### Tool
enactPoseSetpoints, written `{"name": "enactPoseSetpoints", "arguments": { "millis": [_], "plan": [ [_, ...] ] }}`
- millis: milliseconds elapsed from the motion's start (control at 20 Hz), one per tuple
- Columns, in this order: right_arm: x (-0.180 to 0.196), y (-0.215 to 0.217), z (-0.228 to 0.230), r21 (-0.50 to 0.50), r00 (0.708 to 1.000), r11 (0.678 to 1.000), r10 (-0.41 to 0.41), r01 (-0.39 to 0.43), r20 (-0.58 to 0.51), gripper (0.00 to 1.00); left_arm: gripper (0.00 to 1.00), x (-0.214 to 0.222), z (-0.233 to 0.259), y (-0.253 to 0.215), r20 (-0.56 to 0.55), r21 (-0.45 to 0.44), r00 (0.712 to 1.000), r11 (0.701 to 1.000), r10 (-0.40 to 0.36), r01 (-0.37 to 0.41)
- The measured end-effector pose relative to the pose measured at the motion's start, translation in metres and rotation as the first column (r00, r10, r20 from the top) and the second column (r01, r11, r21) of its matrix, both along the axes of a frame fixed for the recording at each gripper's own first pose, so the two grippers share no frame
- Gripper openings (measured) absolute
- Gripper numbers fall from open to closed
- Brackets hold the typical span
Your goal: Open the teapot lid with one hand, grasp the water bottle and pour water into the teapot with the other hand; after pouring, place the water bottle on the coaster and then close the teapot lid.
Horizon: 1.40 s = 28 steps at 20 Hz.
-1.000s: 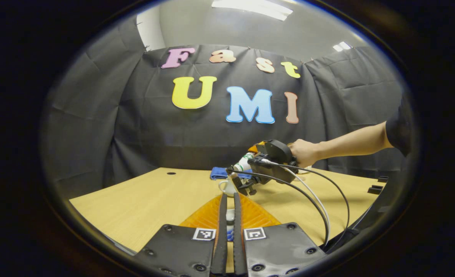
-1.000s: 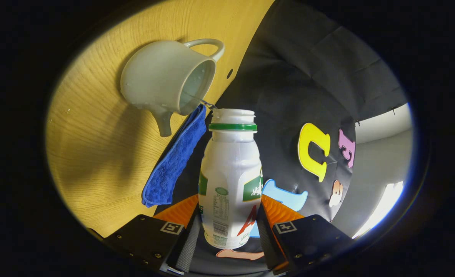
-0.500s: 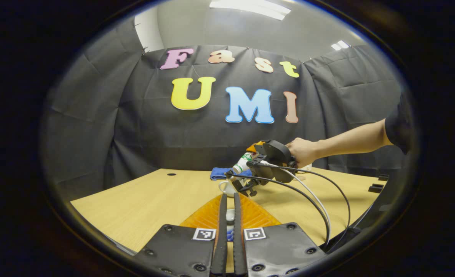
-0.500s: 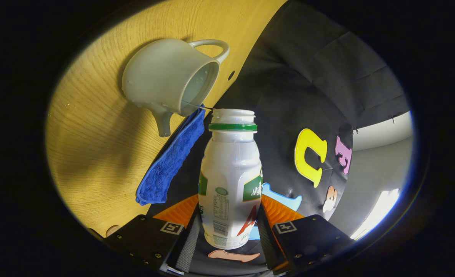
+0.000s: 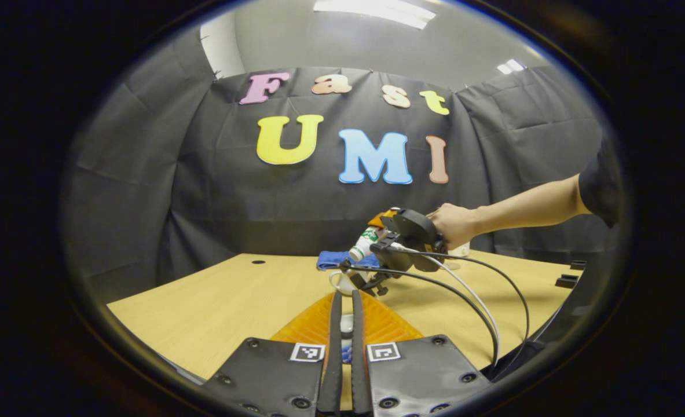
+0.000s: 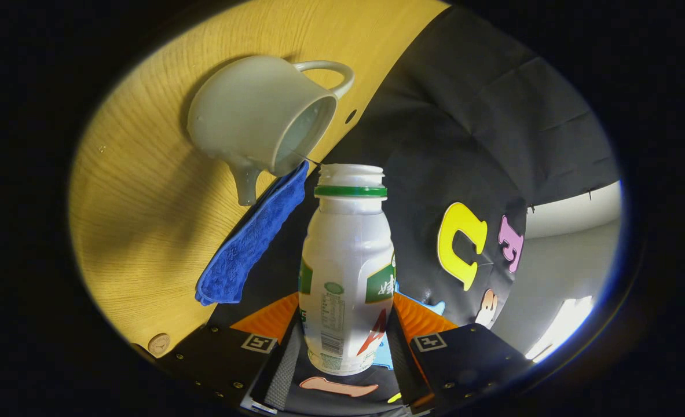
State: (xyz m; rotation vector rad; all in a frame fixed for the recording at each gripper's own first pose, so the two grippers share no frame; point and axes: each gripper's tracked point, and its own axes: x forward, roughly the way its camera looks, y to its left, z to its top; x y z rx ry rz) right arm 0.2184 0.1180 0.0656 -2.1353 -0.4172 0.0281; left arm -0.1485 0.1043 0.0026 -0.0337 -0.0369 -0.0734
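Now, nearest in the right gripper view, the right tool [image 6: 345,347] is clamped on the bottle [image 6: 347,272], one finger pressed on each side of its lower body. The bottle is uncapped, and its mouth points toward the open teapot [image 6: 261,116] on the worktop [image 6: 139,231]. Against half a second ago the worktop's edge has swung more toward upright in this view, so the tilt has eased, and the thin thread of water seen earlier between mouth and pot rim is barely there. A blue cloth [image 6: 249,243] lies just beside the teapot, and a small round disc [image 6: 158,344] has come further into sight at the worktop's near edge.

Nearest in the left gripper view, the left tool [image 5: 342,318] has its fingers close together around a small pale piece that looks like the lid [image 5: 346,325], unchanged. Farther off, a hand [image 5: 455,226] holds the right tool and bottle [image 5: 362,246] over the teapot [image 5: 342,282], slightly higher than before.
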Motion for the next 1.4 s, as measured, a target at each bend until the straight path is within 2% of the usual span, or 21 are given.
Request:
{"name": "enactPoseSetpoints", "arguments": {
  "millis": [100,150,200,350,400,500,750,850,900,1050,1150,1250,1400],
  "plan": [
    [0.0,0.001,0.0,-0.002,1.0,1.0,0.003,-0.003,0.002,0.71,0.17,0.001,0.0,0.0,0.0,0.002,1.0,1.0,0.001,-0.001],
    [0.0,0.001,-0.001,-0.002,1.0,1.0,0.004,-0.004,0.001,0.71,0.13,0.0,0.0,0.0,0.001,0.001,1.0,1.0,0.0,0.0],
    [-0.001,0.002,0.0,0.002,1.0,1.0,0.006,-0.006,0.002,0.71,0.17,0.0,0.0,0.0,0.001,0.001,1.0,1.0,0.0,0.0],
    [-0.001,0.002,-0.003,0.011,1.0,1.0,0.011,-0.011,-0.006,0.71,0.17,0.0,0.0,0.0,0.0,0.003,1.0,1.0,0.001,-0.001],
    [-0.001,0.003,-0.003,0.013,1.0,1.0,0.011,-0.01,-0.012,0.71,0.13,0.0,0.0,-0.001,0.0,0.003,1.0,1.0,0.0,0.0],
    [-0.001,0.001,-0.007,0.036,0.999,0.999,0.004,-0.002,-0.038,0.71,0.13,-0.001,0.0,0.001,0.0,0.003,1.0,1.0,0.002,-0.002],
    [0.003,-0.005,-0.018,0.141,0.995,0.989,-0.024,0.038,-0.101,0.71,0.12,0.001,-0.003,-0.002,-0.009,-0.003,1.0,1.0,-0.002,0.002],
    [0.005,-0.009,-0.026,0.22,0.987,0.973,-0.033,0.068,-0.159,0.71,0.13,0.003,-0.004,-0.002,-0.012,-0.01,1.0,1.0,-0.003,0.003],
    [0.006,-0.011,-0.03,0.268,0.981,0.96,-0.035,0.086,-0.189,0.7,0.17,0.003,-0.006,-0.001,-0.016,-0.016,1.0,1.0,-0.003,0.003],
    [0.002,-0.014,-0.037,0.433,0.962,0.892,-0.005,0.128,-0.273,0.71,0.17,0.006,-0.008,-0.002,-0.027,-0.031,1.0,1.0,-0.004,0.003],
    [-0.002,-0.013,-0.04,0.555,0.944,0.817,0.039,0.159,-0.328,0.71,0.13,0.007,-0.009,-0.002,-0.029,-0.034,1.0,0.999,-0.002,0.001],
    [-0.007,-0.012,-0.034,0.664,0.93,0.725,0.092,0.182,-0.355,0.71,0.17,0.011,-0.009,-0.004,-0.03,-0.029,1.0,1.0,-0.001,0.0],
    [-0.01,-0.014,-0.027,0.8,0.906,0.554,0.176,0.231,-0.384,0.71,0.17,0.017,-0.006,-0.007,-0.028,-0.015,1.0,1.0,-0.003,0.002]
  ]
}}
